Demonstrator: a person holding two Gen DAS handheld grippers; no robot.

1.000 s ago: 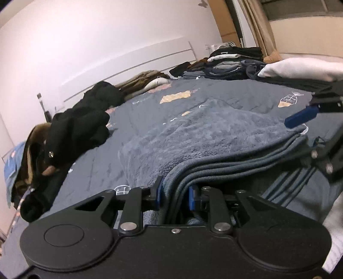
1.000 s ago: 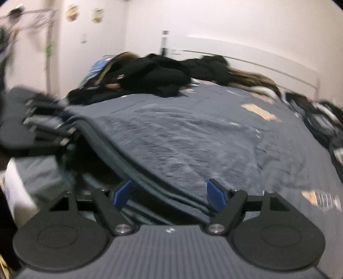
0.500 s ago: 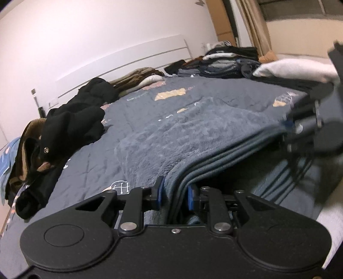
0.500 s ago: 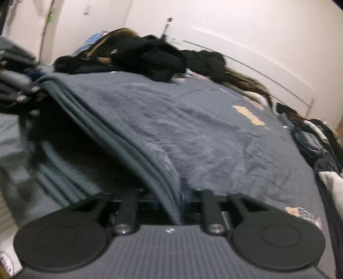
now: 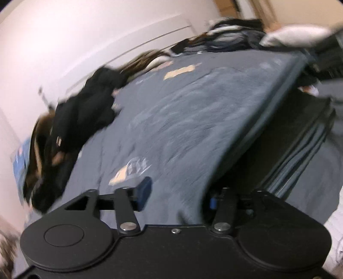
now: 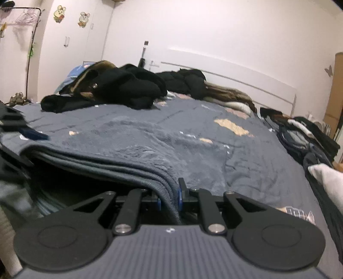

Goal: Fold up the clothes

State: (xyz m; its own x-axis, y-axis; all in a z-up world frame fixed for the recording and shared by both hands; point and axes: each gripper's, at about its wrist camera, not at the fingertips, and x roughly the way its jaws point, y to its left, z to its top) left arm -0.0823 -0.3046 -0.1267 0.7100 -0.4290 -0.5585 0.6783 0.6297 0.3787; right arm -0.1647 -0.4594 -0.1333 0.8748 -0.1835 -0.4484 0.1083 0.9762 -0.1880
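The left wrist view is motion-blurred. The folded grey fleece garment (image 6: 150, 150) lies on the bed (image 6: 246, 120), its layered hem clamped in the right hand-held gripper (image 6: 169, 199). The left hand-held gripper (image 5: 178, 193) is opening, the hem loose between its fingers.

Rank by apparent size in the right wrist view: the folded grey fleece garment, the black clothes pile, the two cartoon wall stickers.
1. Folded grey fleece garment, though nearest the camera.
2. Black clothes pile.
3. Cartoon wall stickers, both alike.
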